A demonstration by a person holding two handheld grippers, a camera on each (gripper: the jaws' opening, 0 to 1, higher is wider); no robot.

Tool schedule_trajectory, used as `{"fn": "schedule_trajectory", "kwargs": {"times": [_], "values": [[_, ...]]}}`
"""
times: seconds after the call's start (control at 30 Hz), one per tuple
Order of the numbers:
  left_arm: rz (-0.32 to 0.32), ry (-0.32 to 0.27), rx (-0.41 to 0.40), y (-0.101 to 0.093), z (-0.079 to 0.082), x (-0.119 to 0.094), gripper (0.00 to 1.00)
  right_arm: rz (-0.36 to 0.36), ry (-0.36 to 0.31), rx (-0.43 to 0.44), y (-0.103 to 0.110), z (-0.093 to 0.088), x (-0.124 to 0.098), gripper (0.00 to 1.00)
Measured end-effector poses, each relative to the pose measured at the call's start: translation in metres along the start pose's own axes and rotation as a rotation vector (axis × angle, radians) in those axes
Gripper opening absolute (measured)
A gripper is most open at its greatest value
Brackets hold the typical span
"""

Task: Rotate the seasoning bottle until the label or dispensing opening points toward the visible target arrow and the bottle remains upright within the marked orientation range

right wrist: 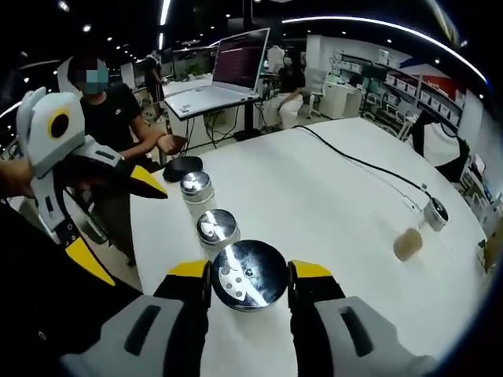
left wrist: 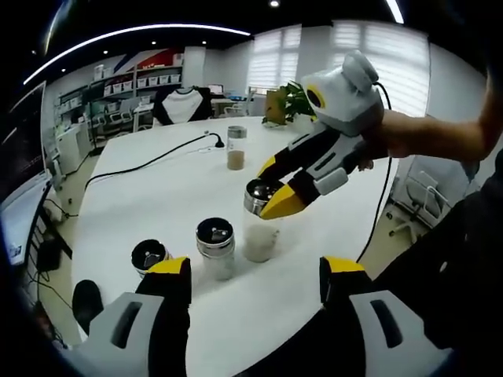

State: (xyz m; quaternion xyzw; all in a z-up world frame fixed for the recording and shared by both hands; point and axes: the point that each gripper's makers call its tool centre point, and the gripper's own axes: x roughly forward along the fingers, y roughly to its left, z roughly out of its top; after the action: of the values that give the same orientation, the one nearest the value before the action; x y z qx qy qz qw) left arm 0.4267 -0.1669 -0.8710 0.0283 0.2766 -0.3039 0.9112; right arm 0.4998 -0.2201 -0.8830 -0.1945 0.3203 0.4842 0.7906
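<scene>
Right gripper [right wrist: 250,284] jaws flank seasoning bottle [right wrist: 249,275] cap.

Seasoning bottle [right wrist: 249,275] body hidden beneath its lid; label unreadable; target arrow indiscernible.

White table [left wrist: 157,196], silver-capped bottle [right wrist: 250,275] (yellow-tipped jaws).

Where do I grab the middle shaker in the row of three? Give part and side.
Take the middle shaker by its round metal cap, from above, jaws set across the row. It stands upright; the black-lidded jar and the seasoning bottle crowd its sides.
</scene>
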Motion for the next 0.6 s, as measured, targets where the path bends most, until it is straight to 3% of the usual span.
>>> {"fn": "schedule_trajectory", "kwargs": {"times": [0.6], "values": [[0.001, 0.004, 0.025, 0.0035, 0.0058, 0.0071, 0.7, -0.018, 0.01, 0.017, -0.0028, -0.0085, -0.0078, 0.36]]}}
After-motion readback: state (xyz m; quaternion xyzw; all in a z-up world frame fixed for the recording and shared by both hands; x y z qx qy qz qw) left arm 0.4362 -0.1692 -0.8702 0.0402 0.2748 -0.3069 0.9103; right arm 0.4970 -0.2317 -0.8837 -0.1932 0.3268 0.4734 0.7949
